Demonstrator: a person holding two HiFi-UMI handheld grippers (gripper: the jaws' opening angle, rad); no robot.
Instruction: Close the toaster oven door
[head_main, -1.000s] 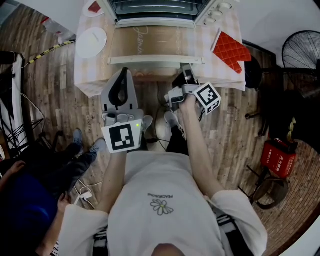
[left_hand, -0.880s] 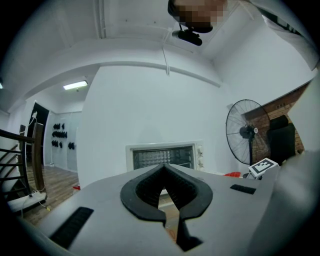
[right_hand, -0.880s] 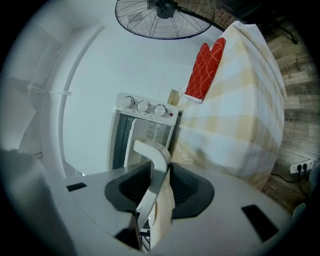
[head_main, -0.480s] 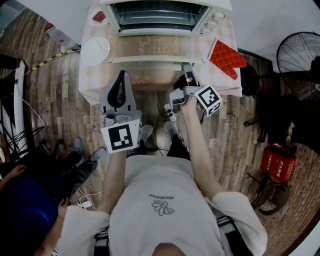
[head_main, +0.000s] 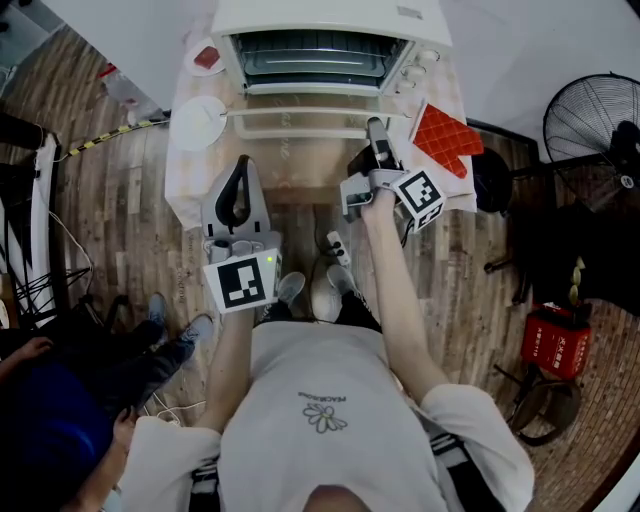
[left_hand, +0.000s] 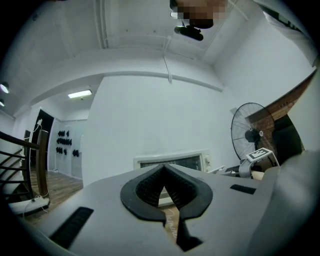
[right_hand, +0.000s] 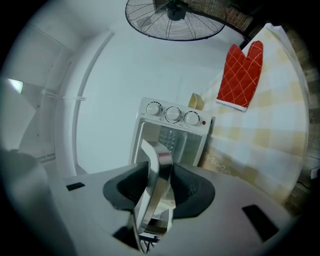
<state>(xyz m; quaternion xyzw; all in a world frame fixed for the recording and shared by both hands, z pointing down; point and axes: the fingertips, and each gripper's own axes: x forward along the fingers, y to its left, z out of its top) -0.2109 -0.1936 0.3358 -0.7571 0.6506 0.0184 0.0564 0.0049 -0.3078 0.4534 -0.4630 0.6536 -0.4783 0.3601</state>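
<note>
The white toaster oven (head_main: 315, 50) stands at the back of the table, its glass door (head_main: 300, 118) tilted partway up. My right gripper (head_main: 377, 137) is at the door's right end. In the right gripper view the shiny metal door handle (right_hand: 157, 167) runs between the jaws of my right gripper (right_hand: 160, 189), which are opening with both pads still against the bar. The oven cavity and knobs (right_hand: 172, 116) lie behind it. My left gripper (head_main: 240, 172) hovers shut and empty before the table's front edge. Its pads meet at the tips in the left gripper view, where the gripper (left_hand: 164, 172) faces the oven (left_hand: 175, 162).
A red oven mitt (head_main: 445, 135) lies on the checked tablecloth (head_main: 190, 175) right of the oven. A white plate (head_main: 198, 122) and a small dish (head_main: 205, 57) sit to the left. A floor fan (head_main: 595, 120) stands at the right, a person (head_main: 60, 420) at the lower left.
The oven door has swung up from lying flat to partly raised. My right gripper has gone forward and up with the handle. My left gripper has stayed shut.
</note>
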